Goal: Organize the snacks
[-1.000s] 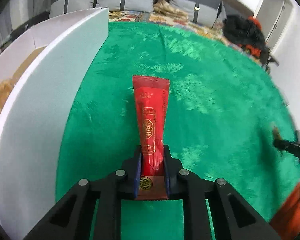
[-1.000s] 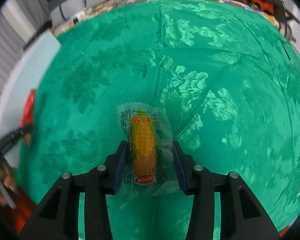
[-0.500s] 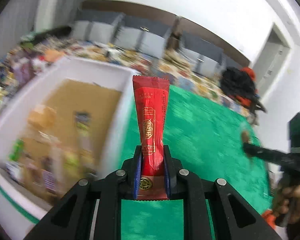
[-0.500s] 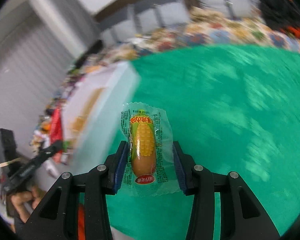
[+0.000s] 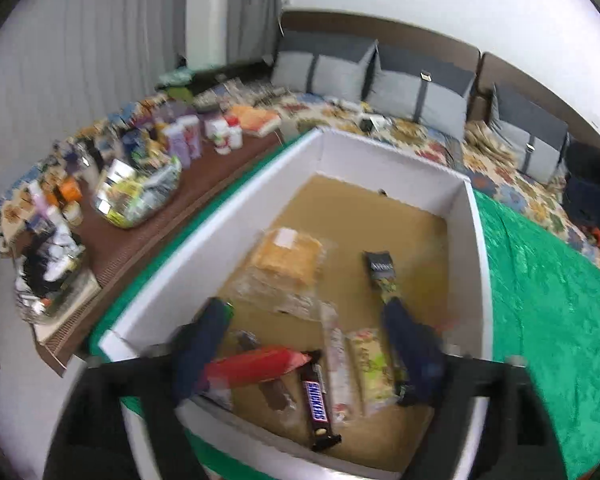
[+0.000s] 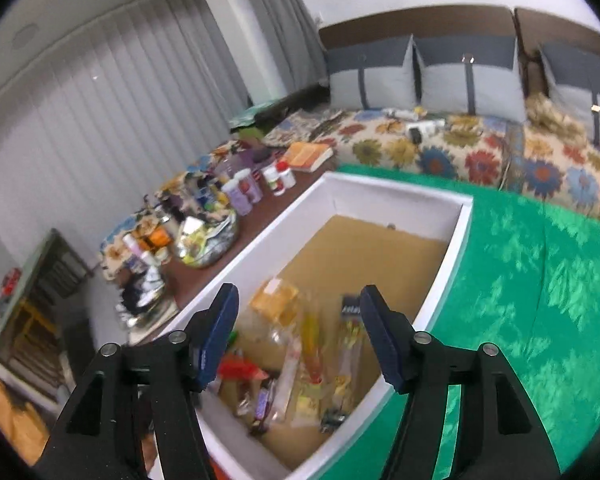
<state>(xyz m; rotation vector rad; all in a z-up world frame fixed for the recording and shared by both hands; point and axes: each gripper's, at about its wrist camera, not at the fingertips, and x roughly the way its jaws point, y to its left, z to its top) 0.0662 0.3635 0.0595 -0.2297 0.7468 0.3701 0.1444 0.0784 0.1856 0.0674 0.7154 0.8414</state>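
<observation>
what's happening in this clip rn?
A person is sorting snacks into a white box on a green cloth. Both tongs are above the box with jaws opening. The left tongs have nothing clamped; a red sachet lies tilted between the fingers, over the Snickers bar and other packets. The right tongs are empty; the corn snack isn't clearly distinguishable in the blurred pile below.

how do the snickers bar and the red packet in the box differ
The Snickers bar is dark brown with its name in white letters and is sharp; the red packet is bright red and motion-blurred. The Snickers bar runs toward the box's near wall; the red packet lies crosswise. Both are long, slim wrappers inside the white box.
</observation>
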